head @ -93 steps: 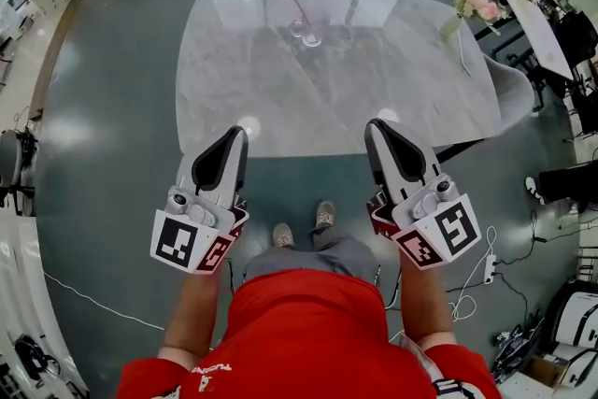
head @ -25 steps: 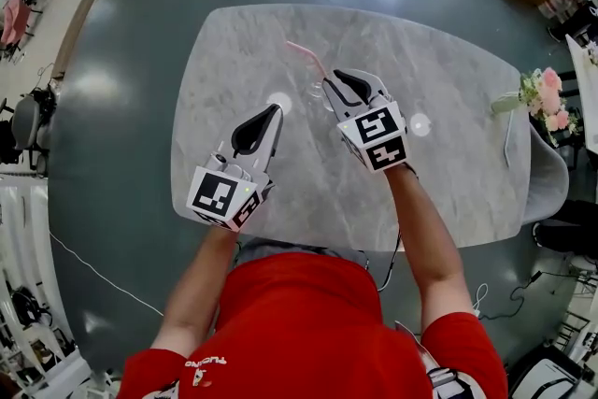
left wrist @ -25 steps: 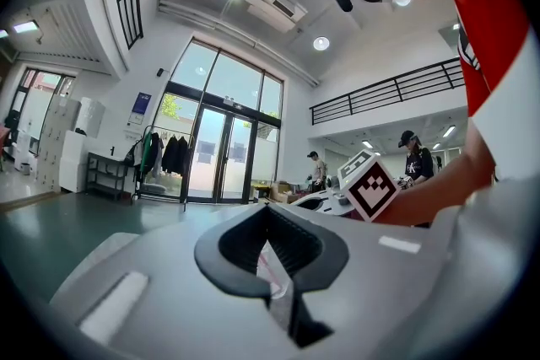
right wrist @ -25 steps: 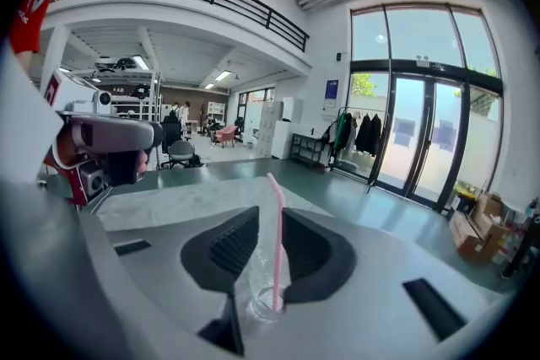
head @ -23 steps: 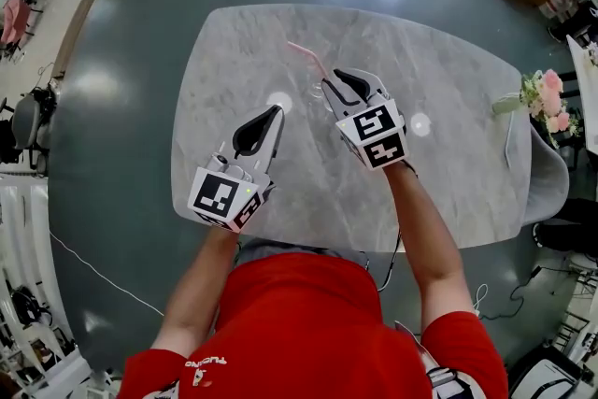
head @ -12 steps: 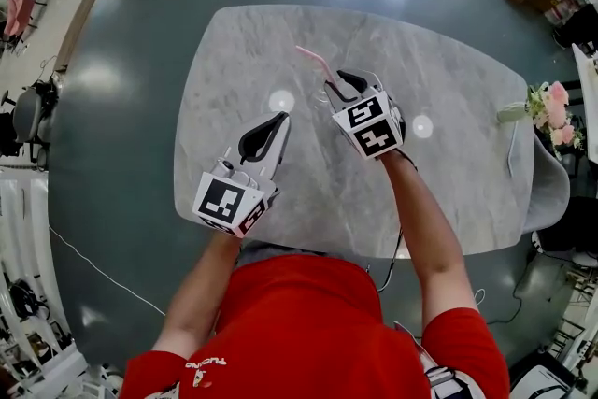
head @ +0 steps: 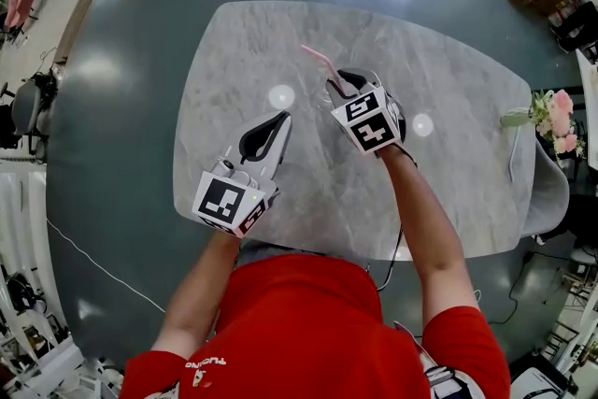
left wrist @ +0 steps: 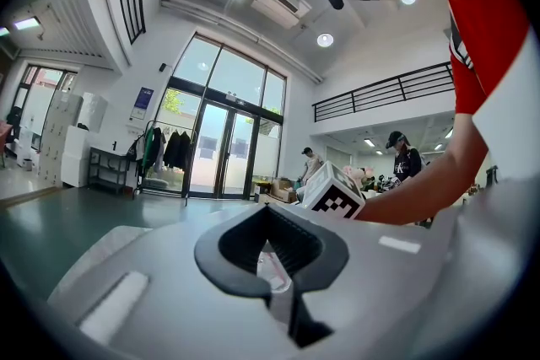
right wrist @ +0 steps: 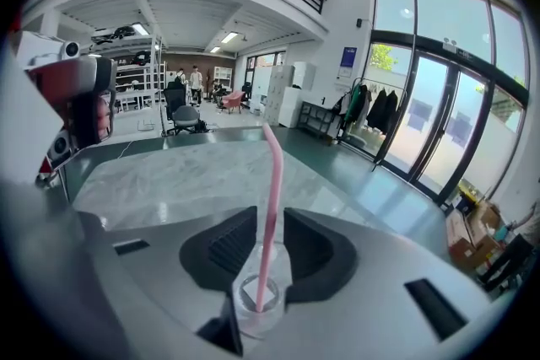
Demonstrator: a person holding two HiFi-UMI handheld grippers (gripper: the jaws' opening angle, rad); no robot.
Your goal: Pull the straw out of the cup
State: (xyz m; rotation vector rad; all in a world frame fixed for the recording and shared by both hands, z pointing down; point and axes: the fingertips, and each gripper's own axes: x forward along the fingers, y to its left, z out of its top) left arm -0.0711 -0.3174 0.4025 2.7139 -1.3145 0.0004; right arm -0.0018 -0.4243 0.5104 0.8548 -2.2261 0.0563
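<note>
The grey marble table (head: pixel 448 163) fills the head view. The person's left claw (head: pixel 277 119) hangs over the near-left part of the table with its jaws pressed together and nothing between them. It is well apart from the cup.

To its right, roughly midway between the table's left and right edges and closer to the far edge, a small clear cup (right wrist: pixel 253 303) stands with a pink bendy straw (right wrist: pixel 272 181) in it. The straw's bent top leans toward the far-left corner.

The right claw (head: pixel 348 79) has its jaws spread, one on each side of the straw. In the right gripper view the straw rises through the gap, seemingly without touching either pad, and the cup sits low and deep between the jaws.

The step in hand appears to be lining up the grasp, and the straw is not yet pinched. The next move likely calls for closing the right claw on the straw above the rim, then lifting it straight up. Nothing holds the cup, so it may rise or tip with the straw.
</note>
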